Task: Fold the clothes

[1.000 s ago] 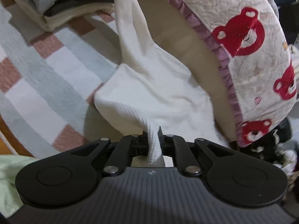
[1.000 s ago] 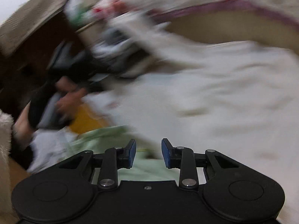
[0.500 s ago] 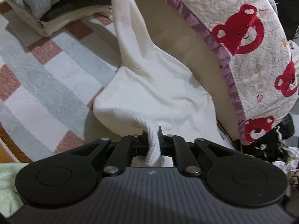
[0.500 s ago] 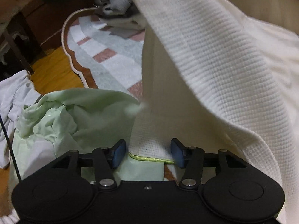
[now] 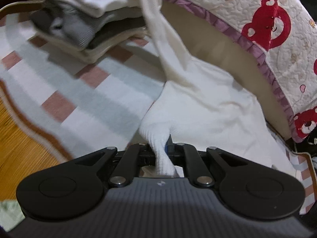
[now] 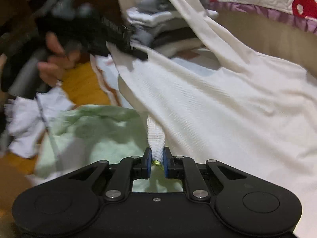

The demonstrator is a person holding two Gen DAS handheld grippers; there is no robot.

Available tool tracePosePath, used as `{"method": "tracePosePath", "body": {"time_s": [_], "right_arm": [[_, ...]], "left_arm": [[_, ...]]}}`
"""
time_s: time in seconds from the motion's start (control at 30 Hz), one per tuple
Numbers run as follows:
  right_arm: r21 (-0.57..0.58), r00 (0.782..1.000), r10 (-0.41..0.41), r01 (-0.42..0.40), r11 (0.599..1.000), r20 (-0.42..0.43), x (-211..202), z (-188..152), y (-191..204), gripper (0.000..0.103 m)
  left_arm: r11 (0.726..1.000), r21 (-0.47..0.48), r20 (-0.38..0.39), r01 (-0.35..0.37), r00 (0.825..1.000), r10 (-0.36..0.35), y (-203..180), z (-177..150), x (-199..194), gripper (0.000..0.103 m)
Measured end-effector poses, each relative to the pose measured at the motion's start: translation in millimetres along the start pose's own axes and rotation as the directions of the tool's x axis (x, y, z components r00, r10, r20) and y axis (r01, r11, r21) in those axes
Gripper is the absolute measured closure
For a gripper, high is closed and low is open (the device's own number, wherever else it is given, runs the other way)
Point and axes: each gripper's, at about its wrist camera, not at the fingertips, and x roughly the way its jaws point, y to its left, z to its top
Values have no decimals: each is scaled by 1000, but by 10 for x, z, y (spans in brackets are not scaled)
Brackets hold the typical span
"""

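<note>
A white waffle-knit garment [image 5: 208, 107] lies spread over the striped rug, one long part trailing up over the clothes stack. My left gripper [image 5: 161, 148] is shut on a bunched corner of it. The garment also shows in the right wrist view [image 6: 227, 109], where my right gripper [image 6: 157, 157] is shut on another bunched edge. The left gripper shows there too [image 6: 138, 54], held by a hand and pinching the garment's far corner, so the cloth hangs between both grippers.
A stack of folded clothes [image 5: 89, 19] sits on the striped rug [image 5: 79, 91]. A quilted bear-print cover [image 5: 267, 29] hangs at the right. A pale green garment [image 6: 89, 134] and a white cloth [image 6: 25, 119] lie on the wooden floor [image 5: 17, 148].
My right gripper has closed on the white garment's edge, from open half a second ago. My left gripper has pulled its corner back to the left, showing more rug and floor.
</note>
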Motion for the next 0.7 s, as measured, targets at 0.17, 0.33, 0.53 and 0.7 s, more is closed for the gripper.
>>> {"method": "tracePosePath", "body": {"time_s": [0.17, 0.33, 0.53, 0.7], "right_arm": [[-8, 996, 43, -44, 999, -82, -3, -306, 85, 89], [28, 995, 25, -23, 999, -94, 102, -430, 84, 89], [70, 988, 7, 4, 998, -153, 22, -483, 84, 82], [285, 978, 188, -156, 946, -86, -441, -617, -16, 80]], "left_arm": [[994, 59, -116, -90, 989, 96, 112, -383, 82, 97], [975, 148, -137, -169, 972, 189, 111, -515, 228, 97], [888, 317, -141, -334, 909, 392, 64, -647, 330, 86], [873, 426, -44, -236, 959, 281, -215, -642, -49, 85]]}}
